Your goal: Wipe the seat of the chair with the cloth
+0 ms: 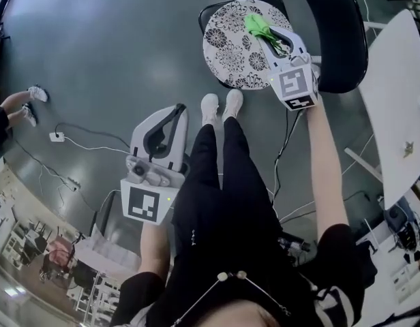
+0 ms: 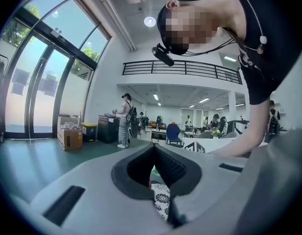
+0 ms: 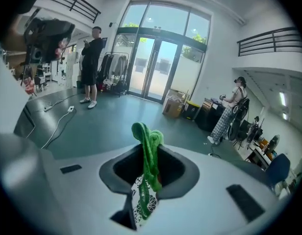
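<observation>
**A:** Where is the cloth right now?

**B:** Pinched in the right gripper. Its jaws are pressed together on a green bunched strand, one end poking out past the tips, the other trailing back between the pads. It sits over the far right part of the patterned seat, close to the edge beside the dark backrest.

**A:** Is it touching the seat?

**B:** I can't tell. The right gripper view shows the floral pattern directly under the strand, but not whether the two touch.

**A:** Which way does the wipe have to run?

**B:** My guess is toward the person and leftward. Nearly all the uncovered seat lies that way from the cloth, out to the near edge by the white shoes. The strand lies lengthwise along the jaws, so a sideways sweep should cover more.

**A:** And the left gripper?

**B:** Its jaws are closed on nothing. It's held low by the person's left hip, well apart from the chair, so the right arm is clearly the nearer one.
</observation>
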`<state>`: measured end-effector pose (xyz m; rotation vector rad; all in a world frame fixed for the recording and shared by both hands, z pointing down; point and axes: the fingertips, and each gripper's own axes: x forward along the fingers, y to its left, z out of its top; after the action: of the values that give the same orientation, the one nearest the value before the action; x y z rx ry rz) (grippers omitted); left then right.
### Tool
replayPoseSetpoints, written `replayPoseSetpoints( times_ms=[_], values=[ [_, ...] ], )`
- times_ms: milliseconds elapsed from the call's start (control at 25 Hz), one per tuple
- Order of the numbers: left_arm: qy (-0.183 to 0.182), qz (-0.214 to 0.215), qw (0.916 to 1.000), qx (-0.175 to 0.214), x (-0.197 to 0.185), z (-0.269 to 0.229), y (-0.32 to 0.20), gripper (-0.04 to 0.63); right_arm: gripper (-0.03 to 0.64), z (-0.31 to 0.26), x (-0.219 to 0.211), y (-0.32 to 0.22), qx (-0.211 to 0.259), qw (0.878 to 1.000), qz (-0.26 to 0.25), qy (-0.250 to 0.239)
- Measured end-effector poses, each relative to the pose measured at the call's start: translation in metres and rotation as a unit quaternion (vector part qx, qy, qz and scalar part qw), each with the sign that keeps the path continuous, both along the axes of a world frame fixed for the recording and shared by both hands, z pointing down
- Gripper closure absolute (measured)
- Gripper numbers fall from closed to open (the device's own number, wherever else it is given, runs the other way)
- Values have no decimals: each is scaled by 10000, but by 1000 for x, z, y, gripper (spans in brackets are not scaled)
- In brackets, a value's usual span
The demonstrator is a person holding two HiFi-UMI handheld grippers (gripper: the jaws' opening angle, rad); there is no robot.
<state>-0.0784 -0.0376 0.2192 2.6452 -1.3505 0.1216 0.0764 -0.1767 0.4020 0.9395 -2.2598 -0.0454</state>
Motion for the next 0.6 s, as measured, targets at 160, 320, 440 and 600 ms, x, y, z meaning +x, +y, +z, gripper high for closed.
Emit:
replayPoseSetpoints(
  times_ms=[160, 320, 440, 600],
  values=[
    [51, -42, 9999, -159, 4, 38, -7, 591, 532, 68, -11, -20, -188, 9987, -324, 335],
    [128, -193, 9984, -520, -1, 78, 0, 591, 532, 126, -25, -24, -290, 9935, -826, 725],
    [130, -351, 9961, -795, -6, 105, 5, 591, 532, 167, -33, -28, -410, 9888, -1113, 906],
    [71, -411, 9941, -1001, -6, 128, 5, 591, 532, 212, -38, -47, -526, 9847, -1225, 1119]
  ],
)
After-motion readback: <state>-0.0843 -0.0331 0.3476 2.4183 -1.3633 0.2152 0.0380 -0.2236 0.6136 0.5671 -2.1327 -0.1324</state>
